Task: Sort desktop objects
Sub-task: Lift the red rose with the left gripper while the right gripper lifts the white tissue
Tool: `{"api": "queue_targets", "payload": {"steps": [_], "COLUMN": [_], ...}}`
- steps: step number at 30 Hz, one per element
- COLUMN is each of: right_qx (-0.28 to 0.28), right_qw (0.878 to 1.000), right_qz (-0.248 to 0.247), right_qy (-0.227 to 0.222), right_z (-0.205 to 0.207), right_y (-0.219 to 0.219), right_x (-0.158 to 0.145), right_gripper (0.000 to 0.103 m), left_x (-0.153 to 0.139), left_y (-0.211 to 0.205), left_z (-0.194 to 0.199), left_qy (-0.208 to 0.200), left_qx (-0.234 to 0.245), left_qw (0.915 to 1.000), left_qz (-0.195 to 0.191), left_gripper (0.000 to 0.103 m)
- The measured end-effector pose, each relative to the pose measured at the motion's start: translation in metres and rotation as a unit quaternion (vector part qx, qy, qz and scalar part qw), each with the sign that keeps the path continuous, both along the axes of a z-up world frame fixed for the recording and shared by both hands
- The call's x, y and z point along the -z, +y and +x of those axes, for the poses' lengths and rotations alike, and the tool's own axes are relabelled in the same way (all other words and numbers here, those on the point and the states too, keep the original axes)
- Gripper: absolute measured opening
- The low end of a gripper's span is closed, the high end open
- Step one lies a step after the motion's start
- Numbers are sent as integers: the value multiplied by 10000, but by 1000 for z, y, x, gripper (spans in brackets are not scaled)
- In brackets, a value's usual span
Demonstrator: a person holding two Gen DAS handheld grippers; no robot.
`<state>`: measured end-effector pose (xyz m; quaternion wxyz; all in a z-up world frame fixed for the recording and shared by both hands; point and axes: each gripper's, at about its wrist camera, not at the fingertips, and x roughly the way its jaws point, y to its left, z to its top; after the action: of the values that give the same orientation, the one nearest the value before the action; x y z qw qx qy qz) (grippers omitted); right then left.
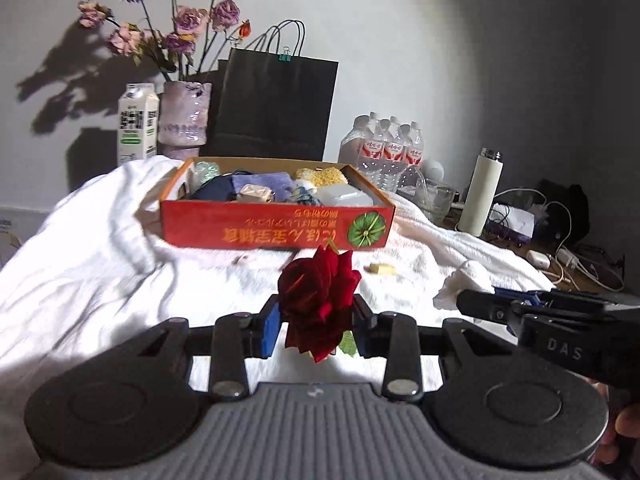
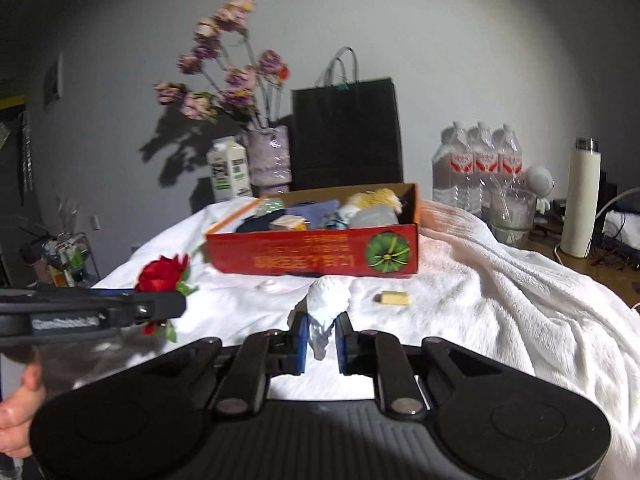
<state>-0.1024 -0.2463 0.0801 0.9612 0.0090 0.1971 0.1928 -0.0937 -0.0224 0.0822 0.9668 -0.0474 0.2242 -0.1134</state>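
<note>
My left gripper point(image 1: 318, 320) is shut on a red rose point(image 1: 320, 280), whose bloom stands between the blue pads above the white towel point(image 1: 100, 272). In the right wrist view, the right gripper point(image 2: 322, 332) is shut on a crumpled white tissue point(image 2: 328, 300). That view also shows the left gripper point(image 2: 176, 304) with the rose point(image 2: 162, 274) at the left. Ahead of both lies an open red cardboard box point(image 1: 276, 232) point(image 2: 316, 256) with several small items in it. A small yellow block point(image 1: 382, 269) point(image 2: 393, 299) lies on the towel in front of the box.
Behind the box stand a milk carton point(image 1: 136, 124), a vase of dried flowers point(image 1: 184, 116), a black paper bag point(image 1: 276, 108) and packed water bottles point(image 1: 384, 148). To the right are a glass jug point(image 2: 512, 212), a white flask point(image 2: 580, 200) and cables point(image 1: 560, 256).
</note>
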Motion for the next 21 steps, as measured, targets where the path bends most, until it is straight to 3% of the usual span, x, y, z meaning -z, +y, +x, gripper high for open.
{"api": "queue_targets", "payload": {"steps": [7, 21], "right_qx": [-155, 7], "right_qw": [9997, 9999], "right_qz": [-169, -152], "right_qy": [-18, 44], "right_z": [-26, -21], "right_y": [9, 9], "right_x": [7, 9], "right_gripper": [13, 13], "left_x": [2, 7], "left_y": [-3, 6], "left_z": [-30, -28], "left_qy": [-122, -86], "left_qx": [59, -33], "left_qw": [9998, 9999], "left_qz": [124, 78], "left_gripper": [36, 36]}}
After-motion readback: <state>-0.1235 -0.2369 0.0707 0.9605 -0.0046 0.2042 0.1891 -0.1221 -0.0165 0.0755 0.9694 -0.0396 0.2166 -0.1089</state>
